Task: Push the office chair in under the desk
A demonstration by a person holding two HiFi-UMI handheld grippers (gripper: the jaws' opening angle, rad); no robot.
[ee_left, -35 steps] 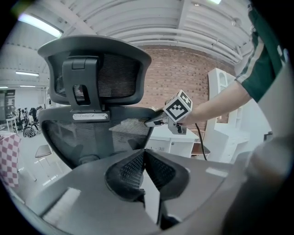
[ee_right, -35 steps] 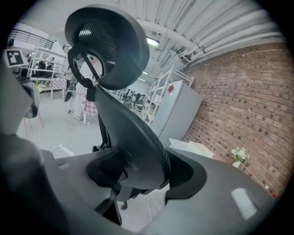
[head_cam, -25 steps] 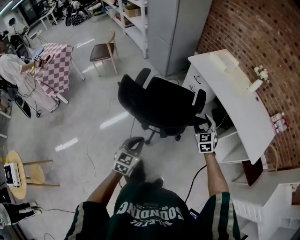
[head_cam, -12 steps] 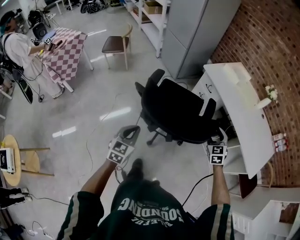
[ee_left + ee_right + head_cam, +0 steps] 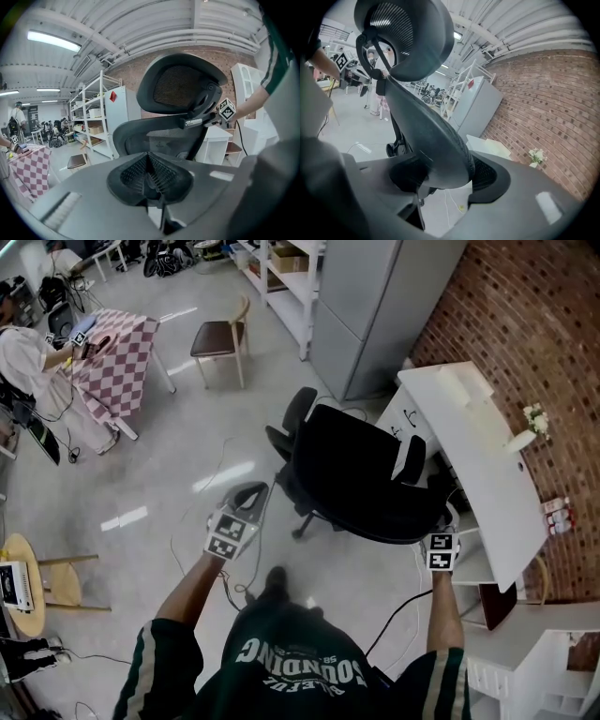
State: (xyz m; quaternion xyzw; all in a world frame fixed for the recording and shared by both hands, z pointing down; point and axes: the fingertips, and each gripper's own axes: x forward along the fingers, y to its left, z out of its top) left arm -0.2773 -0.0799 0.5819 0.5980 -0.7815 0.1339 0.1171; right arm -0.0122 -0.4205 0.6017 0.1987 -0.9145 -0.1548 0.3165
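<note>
The black office chair (image 5: 361, 474) stands on the grey floor, its seat towards the white desk (image 5: 487, 460) by the brick wall. My right gripper (image 5: 448, 517) is at the right edge of the backrest (image 5: 429, 126), and its jaws have closed a little and are shut on that edge. In the right gripper view (image 5: 445, 176) the rim fills the gap between the pads, below the headrest (image 5: 408, 33). My left gripper (image 5: 253, 493) is shut and empty, hanging left of the chair and apart from it. Its view (image 5: 149, 157) looks at the chair's back (image 5: 154, 140).
A grey cabinet (image 5: 375, 306) and white shelves (image 5: 281, 273) stand behind the chair. A wooden chair (image 5: 220, 338), a checked table (image 5: 117, 362) and a person (image 5: 23, 367) are at the far left. Cables (image 5: 220, 470) lie on the floor. A white cabinet (image 5: 534, 652) is at my right.
The chair has rolled nearer to the desk with my right gripper at its backrest. My left gripper has swung forward along the chair's left side, still shut.
</note>
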